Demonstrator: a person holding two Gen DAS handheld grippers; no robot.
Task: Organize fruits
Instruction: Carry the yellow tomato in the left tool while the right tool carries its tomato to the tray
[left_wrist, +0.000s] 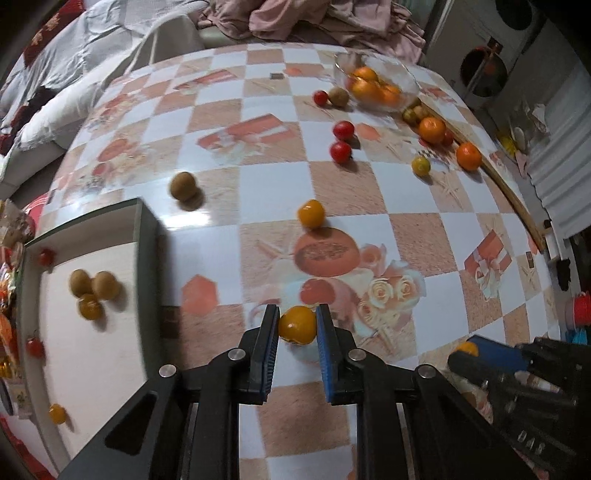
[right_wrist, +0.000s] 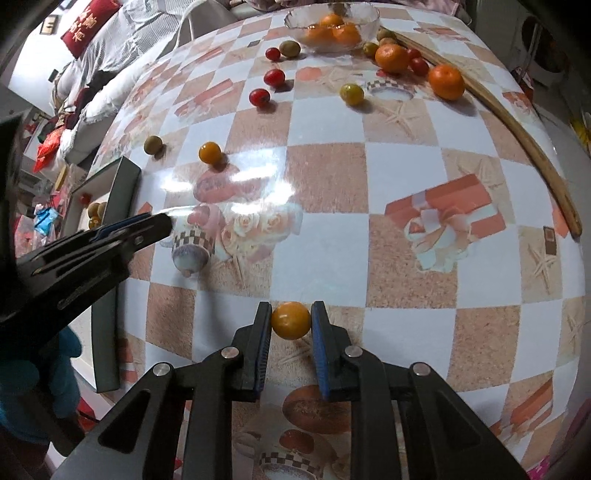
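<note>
left wrist view, stock as sorted: the tray (left_wrist: 147, 236), a shallow box with a dark rim at the near left edge of the bench (left_wrist: 229, 122), already holds three brownish and yellow fruits in a cluster (left_wrist: 92, 291), two small red ones and one yellow one apart from them; the glass bowl (left_wrist: 376, 83), far across the bench from the tray, holds several oranges. still loose on the bench: a brown fruit (left_wrist: 183, 186) just beyond the tray's far corner, a yellow fruit (left_wrist: 311, 213) further out from the tray, three red fruits, a greenish one (left_wrist: 421, 165) and two oranges (left_wrist: 432, 130) nearer the bowl than the tray, beside a wooden stick (left_wrist: 513, 199). judged roughly one third done, many pieces left to sort. left gripper (left_wrist: 297, 325): fingers narrow, clamped on a yellow fruit (left_wrist: 297, 325) just right of the tray's near wall, pointing steeply down at the bench, fruit appearing just clear of the surface. right gripper (right_wrist: 291, 320): fingers likewise narrow, gripping a second yellow fruit (right_wrist: 291, 320), steeply downward, further from the tray than the left one; seen in the left wrist view as a dark body at lower right. right wrist view shows the left gripper's side profile next to the tray, with a blue-gloved hand (right_wrist: 33, 373) below it. next stage judged: both yellow fruits carried to the tray.
</note>
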